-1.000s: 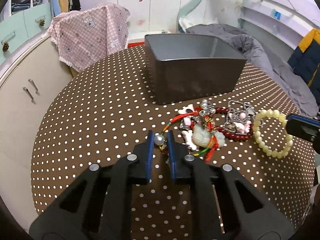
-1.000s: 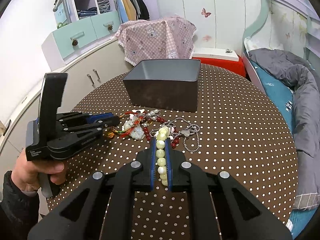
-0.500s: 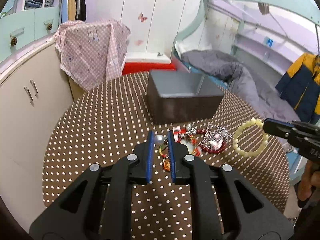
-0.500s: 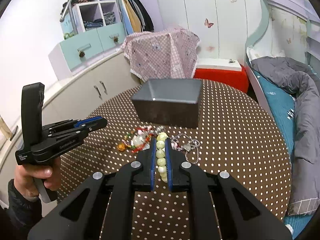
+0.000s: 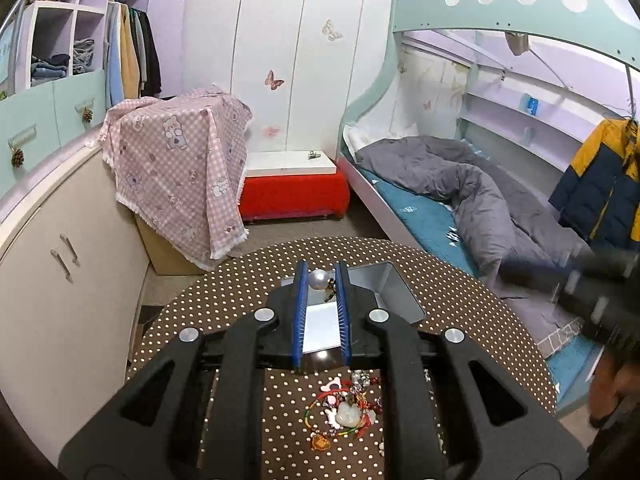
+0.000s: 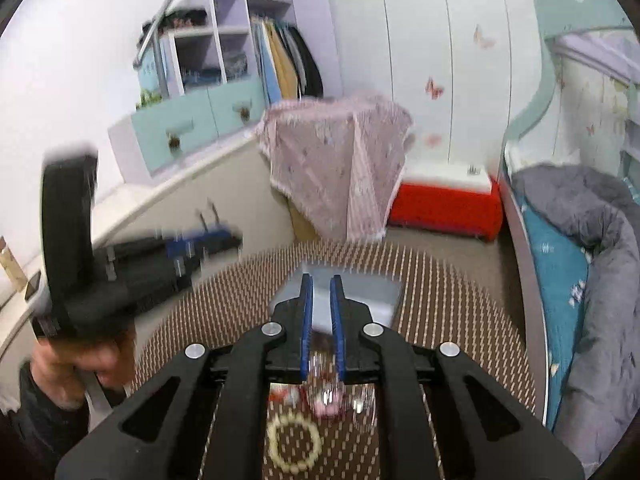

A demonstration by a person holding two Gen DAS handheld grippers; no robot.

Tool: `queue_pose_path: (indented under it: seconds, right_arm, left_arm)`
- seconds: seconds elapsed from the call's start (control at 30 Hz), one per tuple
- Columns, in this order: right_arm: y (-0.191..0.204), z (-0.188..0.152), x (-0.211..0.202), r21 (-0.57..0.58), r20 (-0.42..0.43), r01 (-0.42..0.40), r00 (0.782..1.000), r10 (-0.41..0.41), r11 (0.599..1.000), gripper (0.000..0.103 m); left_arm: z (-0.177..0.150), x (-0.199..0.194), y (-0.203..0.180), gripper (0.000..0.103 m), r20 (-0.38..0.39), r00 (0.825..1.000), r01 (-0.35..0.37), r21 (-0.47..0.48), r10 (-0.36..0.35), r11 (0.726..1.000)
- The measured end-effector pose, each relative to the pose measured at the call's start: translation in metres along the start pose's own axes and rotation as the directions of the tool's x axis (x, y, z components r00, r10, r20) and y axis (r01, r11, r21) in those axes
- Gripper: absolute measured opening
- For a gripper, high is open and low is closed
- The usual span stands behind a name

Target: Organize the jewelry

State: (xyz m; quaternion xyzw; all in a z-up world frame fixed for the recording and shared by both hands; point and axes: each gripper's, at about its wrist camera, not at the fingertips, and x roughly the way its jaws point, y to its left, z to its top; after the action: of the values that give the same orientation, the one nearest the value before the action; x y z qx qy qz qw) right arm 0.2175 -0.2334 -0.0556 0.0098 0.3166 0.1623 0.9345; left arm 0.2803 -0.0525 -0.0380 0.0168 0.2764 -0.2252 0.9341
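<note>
your left tool [image 5: 321, 280] pinches a pearl [image 5: 319, 279] by its tip over the box [image 5: 394, 286]; it may slip out. your right tool [image 6: 321, 286] is slightly spread, empty; the bracelet [image 6: 295, 443] lies on the desk [image 6: 452, 308].

A box [image 5: 394, 290] sits on the table [image 5: 240, 284], at its far side. A pile of jewelry [image 5: 346, 410] lies on the table in front of the box. A bead ring [image 6: 294, 442] lies nearer than the pile. A bed [image 5: 460, 196] stands to the right of the table.
</note>
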Motion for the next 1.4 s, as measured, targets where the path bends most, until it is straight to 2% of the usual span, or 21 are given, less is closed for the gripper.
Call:
queue_pose_path:
  seconds: [0.03, 0.07, 0.2, 0.27, 0.33, 0.37, 0.4, 0.43, 0.47, 0.5, 0.57, 0.73, 0.87, 1.07, 1.13, 1.23, 1.4]
  right_arm:
    - [0.000, -0.015, 0.004, 0.000, -0.023, 0.002, 1.000, -0.002, 1.000, 0.045]
    - [0.000, -0.041, 0.017, 0.005, -0.079, -0.009, 0.997, 0.010, 1.000, 0.047]
    - [0.017, -0.100, 0.044, 0.005, -0.201, -0.074, 0.977, 0.073, 0.997, 0.045]
    - [0.033, -0.109, 0.048, -0.014, -0.217, -0.123, 0.969, 0.117, 0.992, 0.045]
    - [0.054, -0.115, 0.056, -0.081, -0.245, -0.128, 0.964, 0.105, 0.988, 0.044]
    - [0.059, -0.116, 0.062, -0.104, -0.261, -0.115, 0.962, 0.085, 0.988, 0.042]
    - [0.064, -0.119, 0.070, -0.126, -0.286, -0.088, 0.957, 0.049, 0.988, 0.035]
    - [0.065, -0.121, 0.076, -0.133, -0.302, -0.074, 0.953, 0.031, 0.988, 0.023]
    - [0.065, -0.122, 0.077, -0.139, -0.286, -0.053, 0.958, 0.011, 0.989, 0.020]
    - [0.064, -0.122, 0.077, -0.138, -0.285, -0.040, 0.959, -0.001, 0.990, 0.012]
    - [0.063, -0.122, 0.074, -0.126, -0.282, -0.048, 0.959, 0.010, 0.991, 0.008]
    - [0.040, -0.097, 0.048, -0.020, -0.189, -0.113, 0.976, 0.107, 0.993, 0.008]
    - [0.021, -0.053, 0.016, 0.037, -0.071, -0.177, 0.981, 0.179, 0.984, 0.008]
    - [0.009, 0.021, -0.019, 0.018, 0.069, -0.195, 0.979, 0.193, 0.981, 0.008]
    - [0.005, 0.042, -0.021, 0.021, 0.085, -0.197, 0.977, 0.194, 0.980, 0.008]
    - [-0.008, 0.058, -0.002, 0.037, 0.083, -0.184, 0.980, 0.180, 0.982, 0.008]
    - [-0.029, 0.067, 0.040, 0.102, 0.014, -0.159, 0.987, 0.158, 0.982, 0.008]
  left_arm:
    - [-0.006, -0.001, 0.001, 0.014, -0.001, 1.000, -0.002, -0.001, 0.002, 1.000]
    - [-0.013, -0.001, 0.003, 0.014, -0.004, 1.000, 0.000, -0.008, 0.000, 1.000]
    - [-0.040, -0.004, 0.009, 0.014, -0.017, 1.000, -0.014, -0.030, 0.014, 0.999]
    - [-0.052, -0.005, 0.011, 0.014, -0.027, 0.999, -0.028, -0.032, 0.027, 0.999]
    - [-0.059, -0.004, 0.015, 0.014, -0.036, 0.999, -0.039, -0.042, 0.037, 0.998]
    - [-0.062, -0.005, 0.017, 0.014, -0.039, 0.999, -0.036, -0.055, 0.034, 0.998]
    - [-0.065, -0.005, 0.019, 0.014, -0.042, 0.999, -0.037, -0.064, 0.034, 0.997]
    - [-0.068, -0.006, 0.021, 0.014, -0.045, 0.998, -0.041, -0.068, 0.038, 0.997]
    - [-0.070, -0.007, 0.022, 0.014, -0.047, 0.998, -0.042, -0.069, 0.038, 0.997]
    - [-0.072, -0.008, 0.025, 0.014, -0.050, 0.998, -0.042, -0.068, 0.038, 0.997]
    - [-0.075, -0.009, 0.027, 0.014, -0.052, 0.998, -0.045, -0.065, 0.042, 0.997]
    - [-0.077, -0.014, 0.030, 0.014, -0.041, 0.998, -0.045, -0.079, 0.042, 0.996]
    - [-0.064, -0.018, 0.028, 0.014, -0.019, 0.999, -0.038, -0.075, 0.037, 0.996]
    - [-0.026, -0.015, 0.020, 0.014, 0.015, 1.000, -0.024, -0.048, 0.025, 0.999]
    - [-0.010, -0.008, 0.017, 0.014, 0.015, 1.000, -0.002, -0.043, 0.003, 0.999]
    - [0.006, 0.006, 0.010, 0.014, -0.008, 0.999, 0.032, -0.033, -0.032, 0.999]
    - [0.019, 0.050, 0.000, 0.014, -0.090, 0.995, 0.050, -0.025, -0.052, 0.998]
